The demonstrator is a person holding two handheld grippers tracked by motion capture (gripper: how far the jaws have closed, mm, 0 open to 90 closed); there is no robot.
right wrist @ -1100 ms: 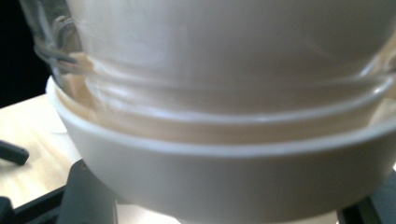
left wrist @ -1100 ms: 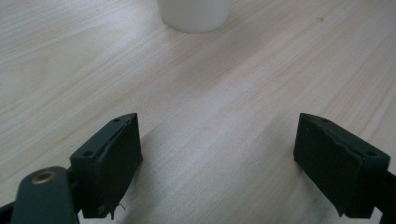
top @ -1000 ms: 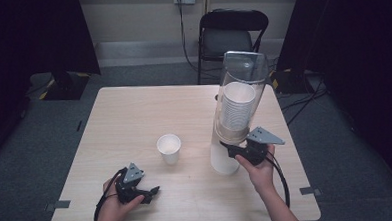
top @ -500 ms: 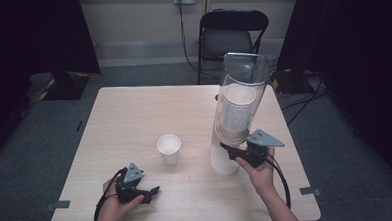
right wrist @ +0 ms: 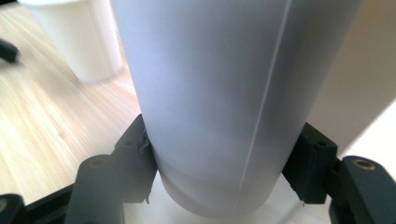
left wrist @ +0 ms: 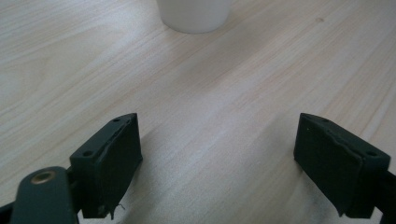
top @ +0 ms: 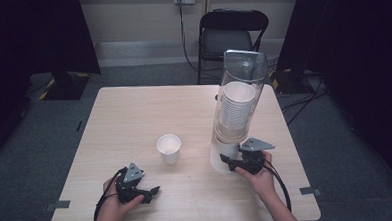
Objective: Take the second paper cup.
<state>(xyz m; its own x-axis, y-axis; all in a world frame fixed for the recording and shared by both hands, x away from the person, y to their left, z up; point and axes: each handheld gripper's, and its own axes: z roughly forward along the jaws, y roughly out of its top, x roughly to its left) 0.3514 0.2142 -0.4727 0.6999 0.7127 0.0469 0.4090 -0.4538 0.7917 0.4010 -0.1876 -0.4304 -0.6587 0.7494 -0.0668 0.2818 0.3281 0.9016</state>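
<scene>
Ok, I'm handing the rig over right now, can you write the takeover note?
Right gripper: jaws have just closed on the bottom paper cup under the clear cup dispenser, table's right side.
Left gripper: open, nothing between its jaws, low over the table near the front left.
Done: one paper cup stands upright mid-table.
Left: the gripped cup likely needs pulling down and free, then setting down.

My right gripper [right wrist: 219,172] view cuts the white cup [right wrist: 219,102] off at top. Loose cup [left wrist: 194,14] in left gripper view: base only. Both my forearms cropped below.
</scene>
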